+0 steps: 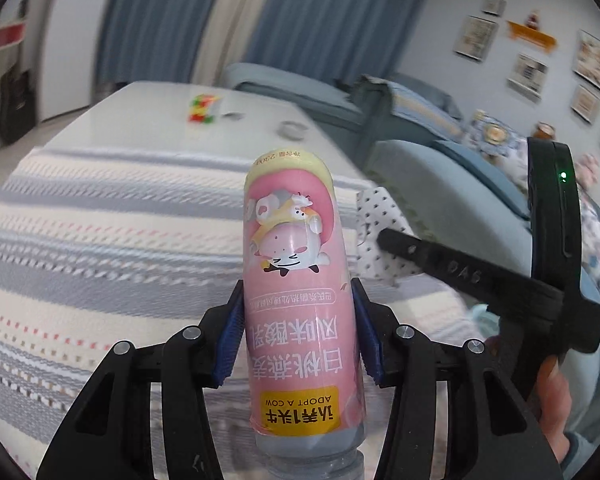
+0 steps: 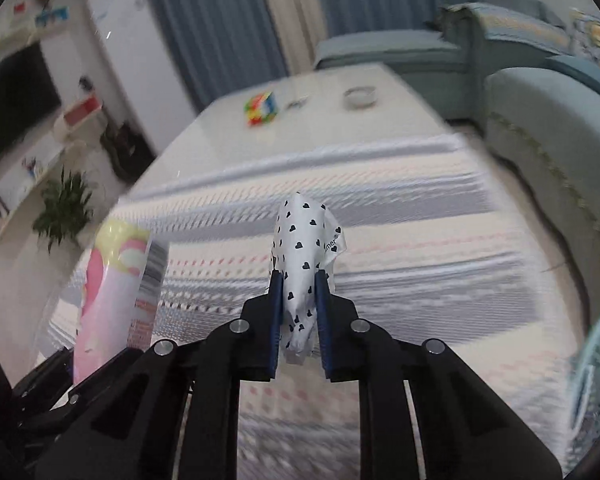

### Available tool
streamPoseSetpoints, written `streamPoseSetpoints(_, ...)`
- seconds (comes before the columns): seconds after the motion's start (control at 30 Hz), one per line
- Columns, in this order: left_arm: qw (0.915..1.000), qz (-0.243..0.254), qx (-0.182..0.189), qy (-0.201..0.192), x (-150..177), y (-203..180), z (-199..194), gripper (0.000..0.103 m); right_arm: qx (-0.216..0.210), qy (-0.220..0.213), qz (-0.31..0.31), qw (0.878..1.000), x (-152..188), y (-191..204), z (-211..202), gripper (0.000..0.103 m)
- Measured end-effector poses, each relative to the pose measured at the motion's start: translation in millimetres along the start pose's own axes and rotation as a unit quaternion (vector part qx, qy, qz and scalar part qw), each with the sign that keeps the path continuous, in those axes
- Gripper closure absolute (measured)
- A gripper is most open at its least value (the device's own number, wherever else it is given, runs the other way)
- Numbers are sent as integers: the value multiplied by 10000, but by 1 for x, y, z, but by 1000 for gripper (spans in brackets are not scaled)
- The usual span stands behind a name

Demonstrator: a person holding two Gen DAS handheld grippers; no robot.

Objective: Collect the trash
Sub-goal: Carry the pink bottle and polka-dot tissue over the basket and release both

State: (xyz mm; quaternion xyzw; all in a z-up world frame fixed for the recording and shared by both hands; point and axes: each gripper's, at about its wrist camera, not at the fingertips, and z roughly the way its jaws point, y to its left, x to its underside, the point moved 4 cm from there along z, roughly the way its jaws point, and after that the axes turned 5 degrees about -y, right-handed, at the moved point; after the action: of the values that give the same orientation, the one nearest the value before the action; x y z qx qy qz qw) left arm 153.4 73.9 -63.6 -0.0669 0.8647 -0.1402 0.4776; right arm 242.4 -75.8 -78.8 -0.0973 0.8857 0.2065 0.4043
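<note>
Two trash items lifted above the striped cloth (image 2: pixel 420 216). Left gripper (image 1: pixel 298 332) clamps a pink yogurt bottle (image 1: pixel 296 280), cap end toward the camera. Right gripper (image 2: pixel 299 312), just right of it, pinches a crumpled heart-print wrapper (image 2: pixel 300 248). Pickup looks complete; next move needs a bin, none clearly seen.

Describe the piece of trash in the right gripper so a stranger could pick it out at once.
Above the grey-and-cream striped cloth covering the near table, the right gripper has its jaws shut on a crumpled white paper wrapper. Black heart prints distinguish it from the pink yogurt bottle gripped by the left gripper.
</note>
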Motion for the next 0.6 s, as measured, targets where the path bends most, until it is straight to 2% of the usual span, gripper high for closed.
streamPoseSetpoints(0.2,9965,377,735,-91,-26,-94,-18,56,514,-529,355,9966,-19,-75,-98,89)
streamPoseSetpoints(0.3,9931,609,996,-73,-26,-140,-17,57,883,-730,601,9916,-21,-122,-143,89)
streamPoseSetpoints(0.47,9860,881,1406,162,-13,-217,2,57,1386,-736,1103,9814,0,-191,-190,89)
streamPoseSetpoints(0.6,9804,1025,1620,448,9,-263,29,57,1737,-639,1405,9726,30,-239,-206,89)
